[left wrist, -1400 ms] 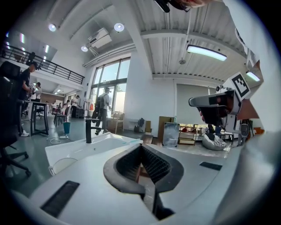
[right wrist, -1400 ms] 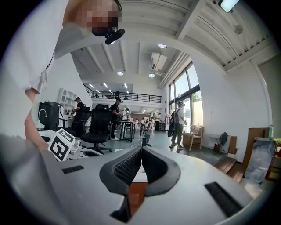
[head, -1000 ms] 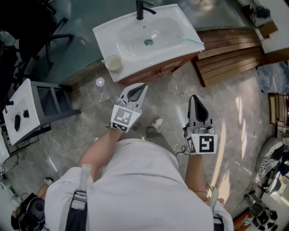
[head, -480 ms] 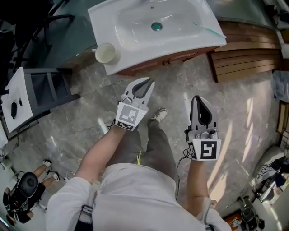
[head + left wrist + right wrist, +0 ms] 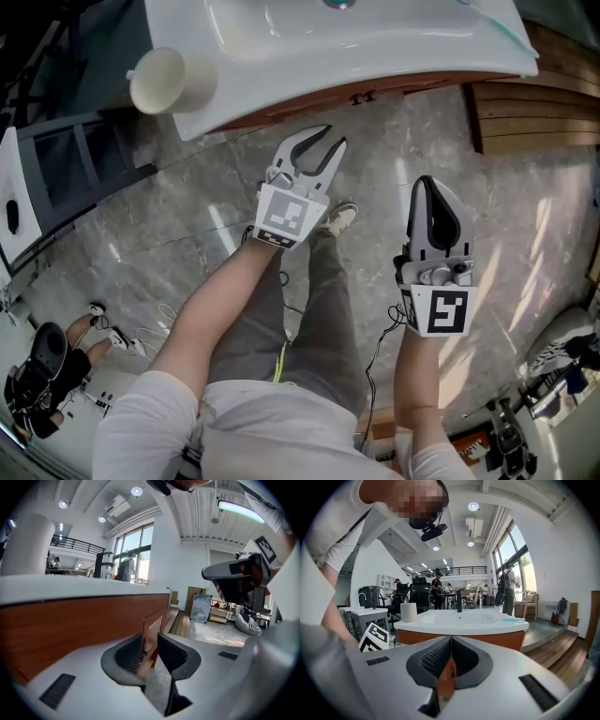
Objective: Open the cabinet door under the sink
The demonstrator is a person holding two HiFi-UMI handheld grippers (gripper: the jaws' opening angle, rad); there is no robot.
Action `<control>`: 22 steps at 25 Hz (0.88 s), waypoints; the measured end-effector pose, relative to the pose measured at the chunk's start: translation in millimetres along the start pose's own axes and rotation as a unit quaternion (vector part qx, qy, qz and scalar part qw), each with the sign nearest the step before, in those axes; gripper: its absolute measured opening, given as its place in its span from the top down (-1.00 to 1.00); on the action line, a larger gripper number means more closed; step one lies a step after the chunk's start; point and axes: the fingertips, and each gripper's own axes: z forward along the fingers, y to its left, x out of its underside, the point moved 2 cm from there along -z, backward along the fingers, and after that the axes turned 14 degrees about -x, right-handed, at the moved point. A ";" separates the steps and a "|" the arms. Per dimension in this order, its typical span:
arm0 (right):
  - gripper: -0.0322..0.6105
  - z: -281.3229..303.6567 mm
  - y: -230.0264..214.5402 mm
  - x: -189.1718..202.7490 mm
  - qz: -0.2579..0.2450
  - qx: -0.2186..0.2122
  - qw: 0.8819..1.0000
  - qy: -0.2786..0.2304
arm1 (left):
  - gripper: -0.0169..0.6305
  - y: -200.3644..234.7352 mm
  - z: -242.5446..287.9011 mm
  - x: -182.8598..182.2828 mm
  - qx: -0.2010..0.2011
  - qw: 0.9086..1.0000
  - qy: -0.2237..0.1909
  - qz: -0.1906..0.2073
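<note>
Sink (image 5: 422, 70) fills the upper edge of the head view, a white basin with a cup (image 5: 159, 80) standing at its left corner. Beneath its rim runs the reddish-brown cabinet (image 5: 309, 101), whose front looks flush and shut; the door has not been pulled.

Left gripper (image 5: 321, 141) is held out over the stone floor (image 5: 187, 216), pointing at the cabinet front and near it but apart from it. Its fingers have just been opening and now stand apart with nothing between them. In the left gripper view the gap of the left gripper (image 5: 150, 639) frames a panelled part of the cabinet (image 5: 70, 625) ahead.

Right gripper (image 5: 431, 180) sits further from the sink, to the right of the person's leg and shoe (image 5: 339, 217). Its fingers are closed tip to tip and hold nothing. The right gripper view has the right gripper (image 5: 451, 641) facing the cabinet (image 5: 506, 639) from well back, with the cup (image 5: 408, 612) and a dark tap (image 5: 459, 601) on the basin above.
</note>
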 end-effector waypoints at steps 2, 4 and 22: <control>0.80 7.6 -7.3 18.6 0.000 -0.006 1.000 -0.002 | 0.64 -3.9 18.2 19.4 -0.002 1.000 0.003 -0.002; 0.80 16.2 -13.2 40.3 0.000 -0.011 1.000 0.000 | 0.62 -6.9 35.7 39.1 -0.002 1.000 0.006 -0.001; 0.80 74.9 -51.9 150.7 0.004 -0.028 0.999 -0.018 | 0.57 -16.0 130.0 129.8 -0.022 1.000 0.003 0.007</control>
